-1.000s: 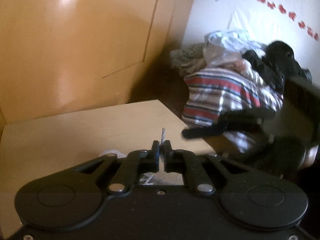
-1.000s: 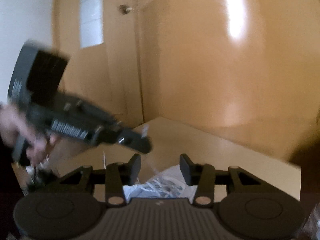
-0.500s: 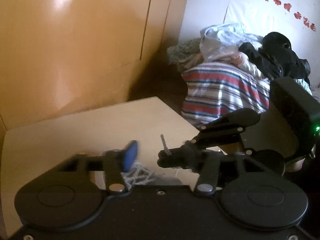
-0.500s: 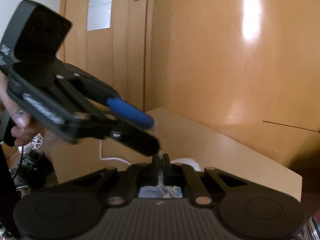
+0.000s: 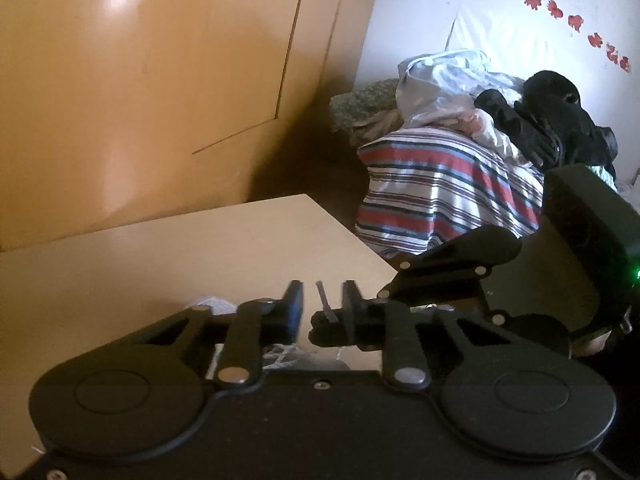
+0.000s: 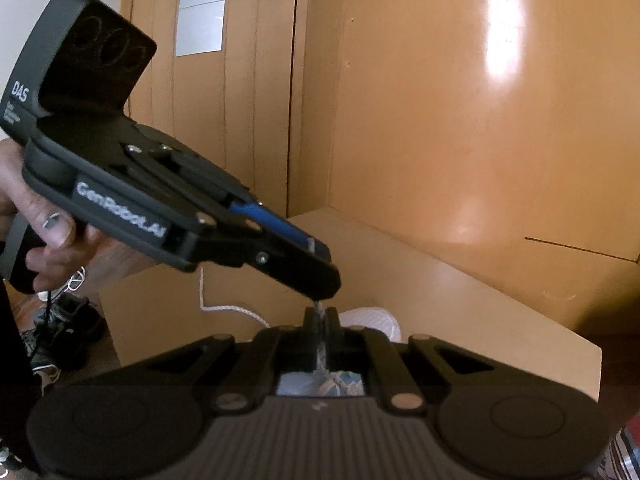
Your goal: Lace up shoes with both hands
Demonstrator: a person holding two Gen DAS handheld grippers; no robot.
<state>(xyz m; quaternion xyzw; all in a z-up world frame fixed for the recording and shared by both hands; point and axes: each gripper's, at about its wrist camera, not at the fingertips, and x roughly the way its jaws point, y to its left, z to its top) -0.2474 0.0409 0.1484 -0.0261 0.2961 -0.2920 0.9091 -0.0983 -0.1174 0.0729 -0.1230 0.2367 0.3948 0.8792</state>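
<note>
My right gripper (image 6: 319,314) is shut on a grey shoelace (image 6: 319,344) that rises from the white and blue shoe (image 6: 344,384) under it. In the left wrist view the lace's stiff tip (image 5: 322,305) sticks up from the right gripper's fingertips (image 5: 326,328). My left gripper (image 5: 319,302) straddles that tip. Its jaws are closing, with a gap still on both sides of the tip. From the right wrist view the left gripper (image 6: 324,276), held by a hand (image 6: 48,232), comes in from the left, just above the lace.
The shoe stands on a light wooden table (image 5: 160,248) whose right edge drops off toward a bed with a striped blanket (image 5: 440,192) and piled clothes. A loose white lace (image 6: 224,309) lies on the table. Orange cupboard panels stand behind; other shoes (image 6: 60,320) lie on the floor.
A second ago the left gripper held the lace tip and the right was open. The right has shut on the lace; the left let go, opened wide, and has narrowed again.
</note>
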